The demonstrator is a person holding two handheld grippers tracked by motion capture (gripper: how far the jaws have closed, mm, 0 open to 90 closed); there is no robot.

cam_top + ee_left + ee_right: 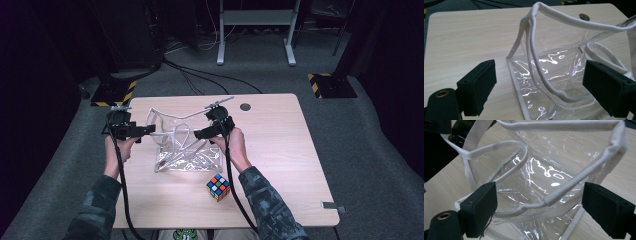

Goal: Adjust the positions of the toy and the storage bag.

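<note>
multicoloured puzzle cube [218, 187] waits at table's [280, 150] 6 o'clock edge. beyond it at centre, clear plastic tote bag with white fabric trim [182, 142]. left gripper [145, 130] at bag's 9 o'clock, right gripper [200, 134] at 3, jaws apart, unclamped, probably to spread its mouth.

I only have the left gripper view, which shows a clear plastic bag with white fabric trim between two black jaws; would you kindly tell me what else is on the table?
Observer: A multicoloured puzzle cube sits on the light wooden table, nearer the person than the clear plastic bag with white trim.
Operator: Thank you. Where is the other gripper?
Observer: The right gripper is at the bag's opposite side, facing the left gripper.
Operator: Is it gripping anything?
Observer: No; in the right gripper view its jaws stand open, with a white handle loop lying between them, unpinched.
</note>
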